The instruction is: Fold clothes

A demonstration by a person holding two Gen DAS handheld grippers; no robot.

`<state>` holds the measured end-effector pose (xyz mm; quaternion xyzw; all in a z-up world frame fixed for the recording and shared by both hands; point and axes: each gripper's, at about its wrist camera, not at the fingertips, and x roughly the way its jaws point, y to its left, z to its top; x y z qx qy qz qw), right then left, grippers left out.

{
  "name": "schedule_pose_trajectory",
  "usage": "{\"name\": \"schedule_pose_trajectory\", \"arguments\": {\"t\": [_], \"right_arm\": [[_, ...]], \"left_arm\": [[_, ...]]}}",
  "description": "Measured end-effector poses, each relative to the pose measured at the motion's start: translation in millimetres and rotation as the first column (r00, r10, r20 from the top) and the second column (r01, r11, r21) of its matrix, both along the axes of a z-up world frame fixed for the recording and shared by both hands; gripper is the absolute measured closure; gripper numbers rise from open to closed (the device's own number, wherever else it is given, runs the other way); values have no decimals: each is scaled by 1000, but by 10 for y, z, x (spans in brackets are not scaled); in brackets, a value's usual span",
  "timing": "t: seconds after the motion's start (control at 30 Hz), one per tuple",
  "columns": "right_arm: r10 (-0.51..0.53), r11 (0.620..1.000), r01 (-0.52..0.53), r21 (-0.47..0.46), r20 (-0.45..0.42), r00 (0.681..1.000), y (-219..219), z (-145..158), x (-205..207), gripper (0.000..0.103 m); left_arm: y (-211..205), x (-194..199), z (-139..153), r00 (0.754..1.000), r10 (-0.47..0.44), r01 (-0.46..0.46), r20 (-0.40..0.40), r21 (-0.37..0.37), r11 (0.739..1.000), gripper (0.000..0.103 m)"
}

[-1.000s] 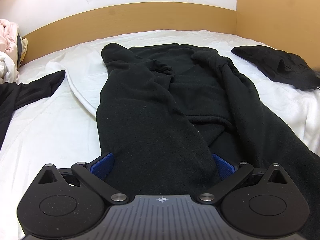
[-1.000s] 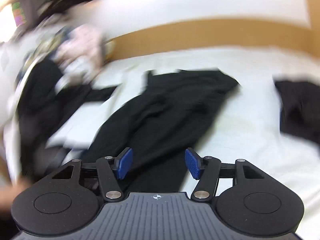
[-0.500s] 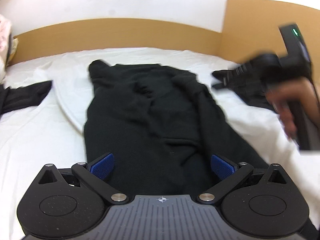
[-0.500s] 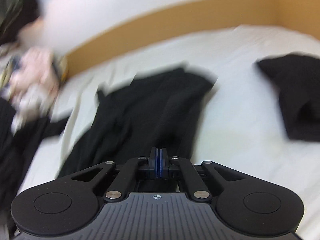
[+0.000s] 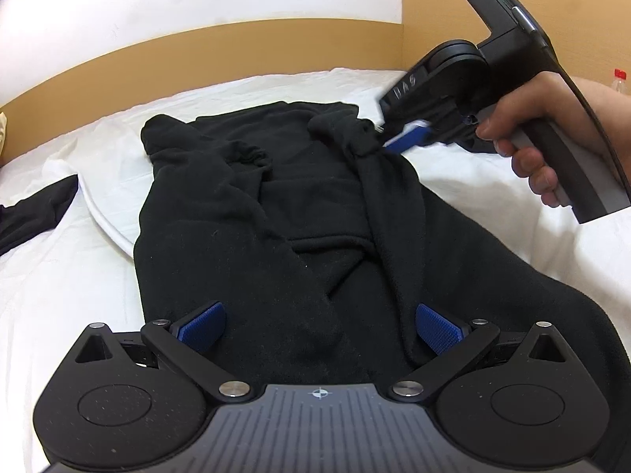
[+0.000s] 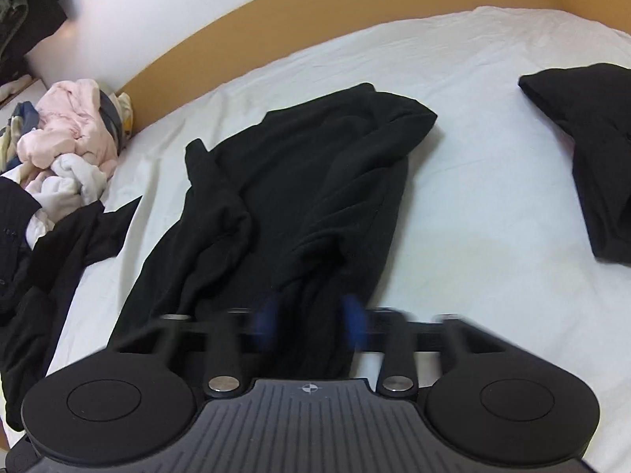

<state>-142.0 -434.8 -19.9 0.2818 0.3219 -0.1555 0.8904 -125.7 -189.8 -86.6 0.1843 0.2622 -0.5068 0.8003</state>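
Note:
A black fleece garment [image 5: 256,236] lies lengthwise on the white bed sheet [image 5: 59,295], with both sleeves folded over its body. My left gripper [image 5: 319,327] hovers open over its near end, its blue pads [image 5: 201,325] wide apart above the cloth. A hand holds my right gripper [image 5: 388,140] at the far right sleeve fold. In the right wrist view the same garment [image 6: 315,181] runs away from my right gripper [image 6: 310,317]. Its jaws are opening, the blue pads [image 6: 353,319] are blurred and apart, and black cloth lies between them.
A folded black garment [image 6: 591,149] lies on the sheet to the right. A heap of pink and white clothes [image 6: 71,146] and another black garment [image 6: 47,260] lie at the left. A wooden headboard [image 5: 236,47] borders the bed. A red-capped bottle [image 5: 620,79] stands far right.
The right gripper has come in from the right and reached the far sleeve fold. Its jaws went from open to fully shut and now stand apart again. The left gripper stayed open.

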Motion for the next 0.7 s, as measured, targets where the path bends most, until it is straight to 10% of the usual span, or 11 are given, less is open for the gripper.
{"name": "schedule_pose_trajectory", "arguments": {"t": [0.4,0.53,0.7], "right_arm": [[-182,964,189,-189,56,982,-256,516,228,100],[-143,984,138,-110,-39,989,-314,337,217,40],[-130,990,125,-70,-73,989,-328,90,32,37]], "left_arm": [[-50,-2,-19,1000,-9,8,16,36,999,1],[-29,7,-25,1000,-4,4,1,31,999,1],[-67,-11,-42,1000,-2,2,11,49,999,1]]}}
